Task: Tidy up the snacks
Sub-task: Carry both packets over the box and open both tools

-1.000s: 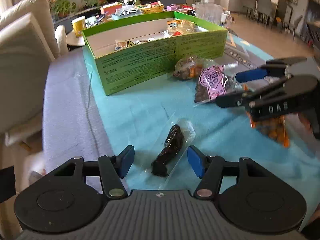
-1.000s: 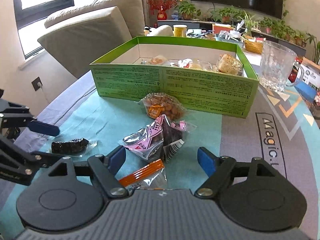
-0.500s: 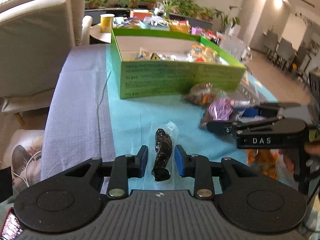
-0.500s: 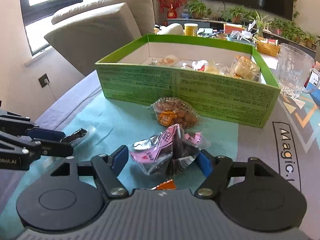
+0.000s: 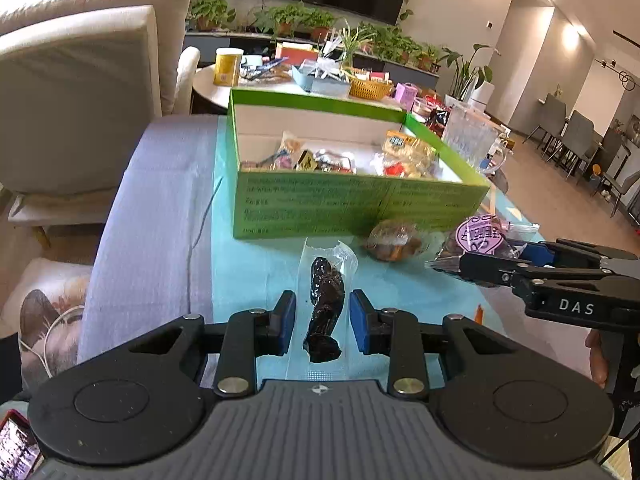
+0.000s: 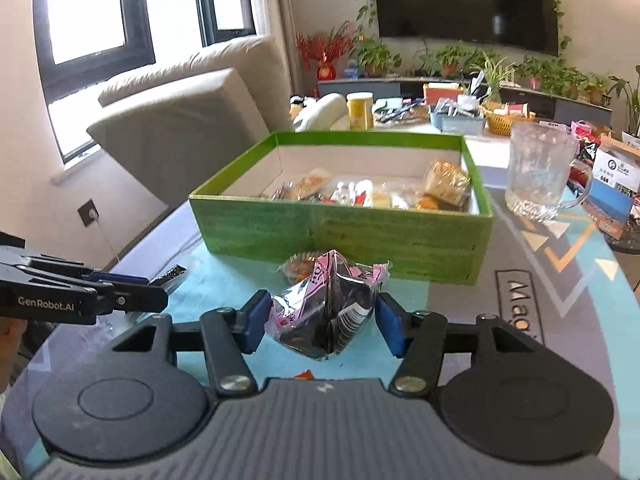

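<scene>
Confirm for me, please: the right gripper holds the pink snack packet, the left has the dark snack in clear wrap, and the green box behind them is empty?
Not quite: the green box already holds several wrapped snacks, as the right wrist view shows. The rest stands: the right gripper holds the pink snack packet, the left gripper the dark snack.

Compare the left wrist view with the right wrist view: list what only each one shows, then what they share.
Only the left wrist view: the dining chairs and a phone at the bottom corner.
Only the right wrist view: the wall socket and a blue-and-white carton beside the mug.
Both: the green box of snacks, the glass mug, the pink packet, the dark snack and the yellow can.
</scene>
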`<state>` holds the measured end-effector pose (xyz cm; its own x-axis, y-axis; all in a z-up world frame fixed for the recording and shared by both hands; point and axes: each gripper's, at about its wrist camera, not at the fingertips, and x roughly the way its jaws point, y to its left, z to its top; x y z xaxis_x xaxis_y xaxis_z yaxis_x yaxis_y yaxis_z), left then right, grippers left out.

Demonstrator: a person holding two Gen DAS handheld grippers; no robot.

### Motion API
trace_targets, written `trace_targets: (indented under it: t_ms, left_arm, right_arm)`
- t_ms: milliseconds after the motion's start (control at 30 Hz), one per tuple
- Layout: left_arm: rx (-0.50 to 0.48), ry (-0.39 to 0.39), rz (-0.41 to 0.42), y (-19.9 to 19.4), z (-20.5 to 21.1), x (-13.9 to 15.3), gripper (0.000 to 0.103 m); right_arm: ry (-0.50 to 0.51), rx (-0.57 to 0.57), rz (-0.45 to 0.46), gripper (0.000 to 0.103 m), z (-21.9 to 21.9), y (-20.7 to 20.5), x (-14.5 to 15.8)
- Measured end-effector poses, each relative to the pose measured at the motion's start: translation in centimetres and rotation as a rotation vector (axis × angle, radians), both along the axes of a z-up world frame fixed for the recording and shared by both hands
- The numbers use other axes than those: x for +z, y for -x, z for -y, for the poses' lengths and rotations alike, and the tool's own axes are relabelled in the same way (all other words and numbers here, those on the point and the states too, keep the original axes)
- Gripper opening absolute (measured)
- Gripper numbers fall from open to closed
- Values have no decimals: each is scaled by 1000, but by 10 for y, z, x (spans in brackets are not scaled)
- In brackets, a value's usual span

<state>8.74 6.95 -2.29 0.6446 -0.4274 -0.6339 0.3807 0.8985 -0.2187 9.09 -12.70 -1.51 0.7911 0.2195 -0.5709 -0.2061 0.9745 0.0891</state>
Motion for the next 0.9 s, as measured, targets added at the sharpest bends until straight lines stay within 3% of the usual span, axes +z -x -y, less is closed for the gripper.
trace_targets:
  t_ms: [333, 600, 900]
  left_arm:
    - [-3, 18, 81, -13, 18, 28, 28]
    - [33, 29, 143, -59, 43, 51, 28]
    - [82, 6, 118, -118, 54, 38, 28]
  right_arm:
    - [-39, -29, 68, 49, 14, -7, 17]
    - [-65, -46, 140, 49, 24, -37, 39]
    - [-116, -79, 141, 49, 36, -93, 35]
